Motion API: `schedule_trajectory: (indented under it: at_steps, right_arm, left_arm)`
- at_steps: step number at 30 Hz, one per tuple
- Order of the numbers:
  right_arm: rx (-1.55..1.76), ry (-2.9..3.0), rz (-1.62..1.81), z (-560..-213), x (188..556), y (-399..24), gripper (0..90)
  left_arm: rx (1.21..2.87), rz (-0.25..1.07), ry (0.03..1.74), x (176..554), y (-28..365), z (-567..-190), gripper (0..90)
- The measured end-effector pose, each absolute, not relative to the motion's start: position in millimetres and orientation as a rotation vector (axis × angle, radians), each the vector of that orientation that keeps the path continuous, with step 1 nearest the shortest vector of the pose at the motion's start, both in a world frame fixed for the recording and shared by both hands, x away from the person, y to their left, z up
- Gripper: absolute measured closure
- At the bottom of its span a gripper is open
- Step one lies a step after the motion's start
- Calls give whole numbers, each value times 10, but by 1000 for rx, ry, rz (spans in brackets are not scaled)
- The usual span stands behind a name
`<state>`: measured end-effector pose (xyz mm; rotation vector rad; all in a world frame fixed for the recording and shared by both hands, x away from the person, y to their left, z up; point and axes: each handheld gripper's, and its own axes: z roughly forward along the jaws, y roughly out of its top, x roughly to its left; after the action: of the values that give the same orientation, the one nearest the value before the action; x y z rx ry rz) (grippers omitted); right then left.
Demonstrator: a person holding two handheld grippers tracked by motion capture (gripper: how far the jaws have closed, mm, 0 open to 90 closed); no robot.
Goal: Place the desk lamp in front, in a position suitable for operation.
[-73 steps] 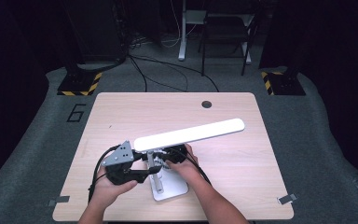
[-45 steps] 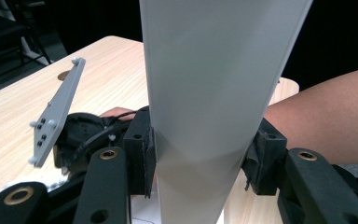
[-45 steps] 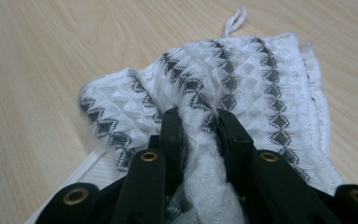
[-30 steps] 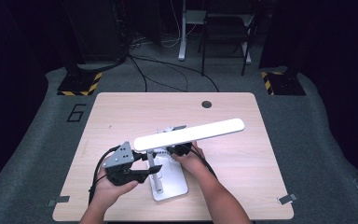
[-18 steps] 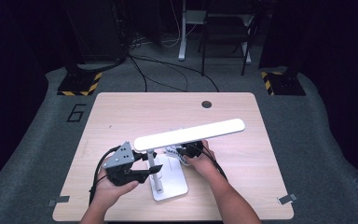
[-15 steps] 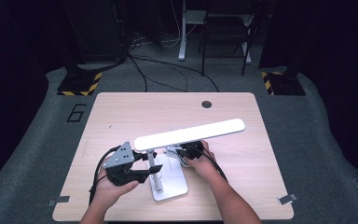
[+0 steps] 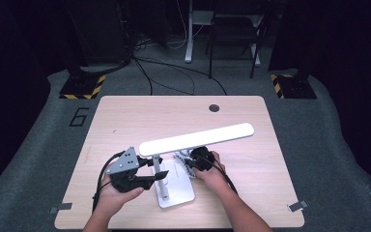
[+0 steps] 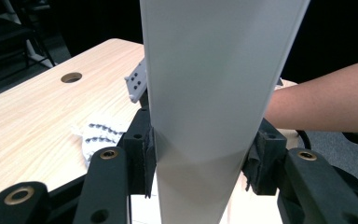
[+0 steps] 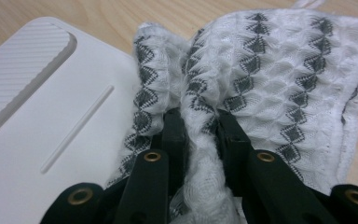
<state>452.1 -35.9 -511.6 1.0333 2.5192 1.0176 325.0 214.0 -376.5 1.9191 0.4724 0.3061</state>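
My right fingers (image 9: 199, 128) pinch a fold of the white waffle-weave cloth with dark diamond pattern (image 9: 261, 79), which lies bunched on the pale wooden tabletop (image 7: 270, 159) against the edge of the flat white plastic lamp base (image 9: 42, 140). My left fingers (image 8: 200, 161) clamp the white lamp stem (image 8: 205, 116). Beyond them the long white lamp head (image 7: 198, 139) stretches over the tabletop.

The lamp head (image 7: 196, 139) hides the upper lamp post and part of the cloth (image 7: 183, 158).
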Motion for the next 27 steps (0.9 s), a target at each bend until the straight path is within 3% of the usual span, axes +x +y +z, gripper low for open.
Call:
schedule_trajectory:
  at_steps: [27]
  right_arm:
    - [970,2530,990,-5119,3893,-519,768]
  left_arm:
    - [1912,309,483,3237,2123,-3776,528]
